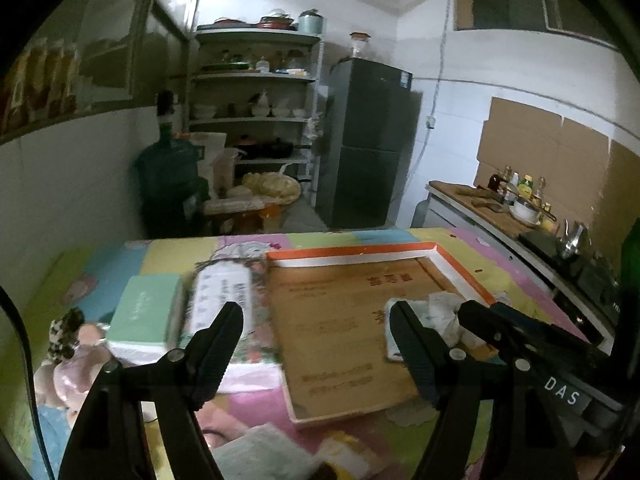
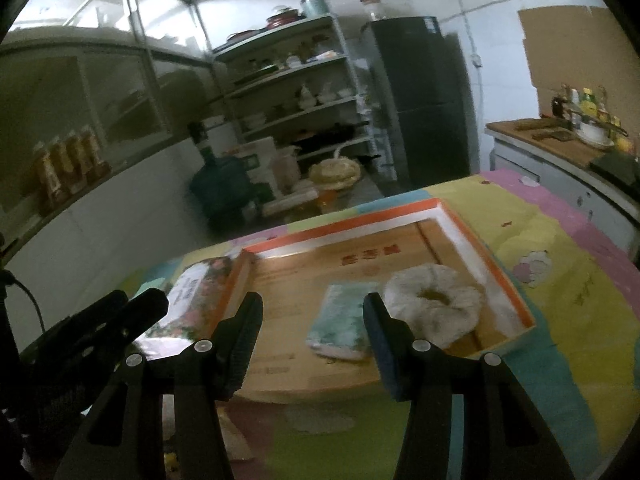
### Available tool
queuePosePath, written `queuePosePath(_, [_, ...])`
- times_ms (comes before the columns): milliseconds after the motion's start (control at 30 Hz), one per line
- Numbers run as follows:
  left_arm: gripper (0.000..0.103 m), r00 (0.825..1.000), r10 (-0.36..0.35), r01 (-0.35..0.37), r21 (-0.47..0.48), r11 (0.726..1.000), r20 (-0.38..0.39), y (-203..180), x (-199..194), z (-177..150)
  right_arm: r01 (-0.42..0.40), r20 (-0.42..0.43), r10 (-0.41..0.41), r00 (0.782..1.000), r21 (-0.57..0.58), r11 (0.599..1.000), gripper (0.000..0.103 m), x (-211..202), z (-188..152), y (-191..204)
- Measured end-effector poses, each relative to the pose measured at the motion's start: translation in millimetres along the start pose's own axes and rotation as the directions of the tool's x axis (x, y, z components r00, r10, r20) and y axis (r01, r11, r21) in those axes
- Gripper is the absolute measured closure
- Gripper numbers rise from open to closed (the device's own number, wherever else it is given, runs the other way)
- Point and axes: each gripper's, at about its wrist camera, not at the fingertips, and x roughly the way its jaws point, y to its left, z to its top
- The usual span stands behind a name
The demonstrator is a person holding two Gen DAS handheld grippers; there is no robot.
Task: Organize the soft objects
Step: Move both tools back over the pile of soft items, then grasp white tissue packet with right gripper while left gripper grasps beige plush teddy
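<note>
Both grippers hung above the table with nothing between the pads. Left gripper (image 1: 316,348) stood wide open; right gripper (image 2: 312,344) stood about half open, empty.

Box lid (image 2: 448,224) sat mid-table as the collection tray. Already in it: a teal tissue pack (image 2: 340,324) and a white scrunchie-like ring (image 2: 434,300), at the lid's 4 o'clock corner, just beside each other.

Not yet in: floral tissue pack (image 1: 222,296), touching the lid's 9 o'clock wall; green pack (image 1: 142,314) just beyond it; plush toy (image 1: 72,344) at the table's 8 o'clock edge.

Floral pack's long axis ran 12 to 6, parallel to that wall.

Risks, as I judged them:
- pinching the floral pack off-centre, so it sags and snags the lid wall
- nudging the light lid
- the grippers colliding, since they were near each other
- motion blur, so the left-side positions were uncertain
</note>
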Motion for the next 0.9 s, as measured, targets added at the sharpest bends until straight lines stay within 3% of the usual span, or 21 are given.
queuePosePath(167, [0.028,0.999,0.033,-0.032,-0.028,0.999,0.018,26,-15,-6,-0.046,-0.016,0.045,0.999,-0.041,0.998,0.048,4,-5,26])
queuePosePath(267, [0.028,0.998,0.057,-0.056,-0.049,0.997,0.032,43,-25,-9,-0.077,-0.029,0.075,0.997,-0.068,0.995,0.031,6,-9,42])
queuePosePath(533, [0.028,0.991,0.113,-0.107,-0.097,0.99,0.066,88,-51,-20,-0.187,-0.101,0.175,0.979,-0.136,0.973,0.03,10,-34,77])
queuePosePath(900, [0.028,0.977,0.209,-0.199,-0.161,0.967,0.042,136,-70,-43,-0.38,-0.23,0.326,0.917,-0.256,0.889,0.027,6,-77,122])
